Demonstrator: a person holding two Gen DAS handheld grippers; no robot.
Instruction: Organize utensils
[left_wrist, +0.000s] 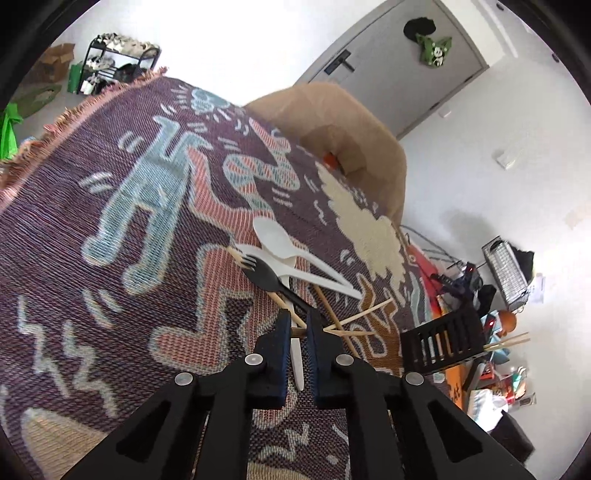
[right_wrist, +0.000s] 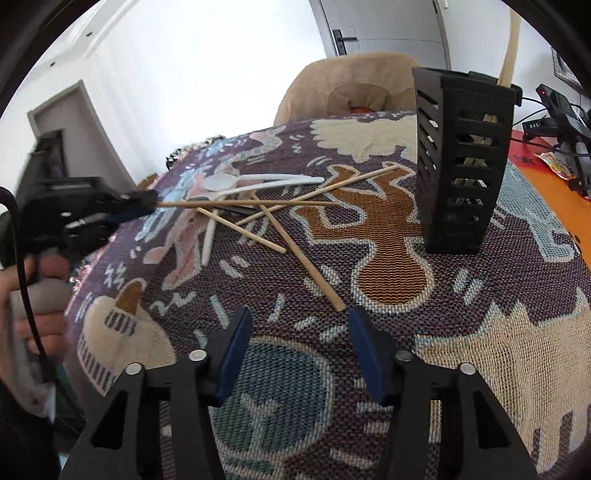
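Chopstick (right_wrist: 236, 202), light, stiff & slick, is pinched at one end by our left claw (left_wrist: 298, 325) above the bench (right_wrist: 480, 350) pile; right claw (right_wrist: 299, 325) gapes empty, so we'd grip nearer mid-shaft.

Both wrist cameras are looking down along their fingers, close above the purple woven figure-patterned tablecloth (left_wrist: 122, 236); both are sharing the heap of wooden chopsticks (right_wrist: 295, 242) and the black slatted plastic holder (right_wrist: 461, 162).
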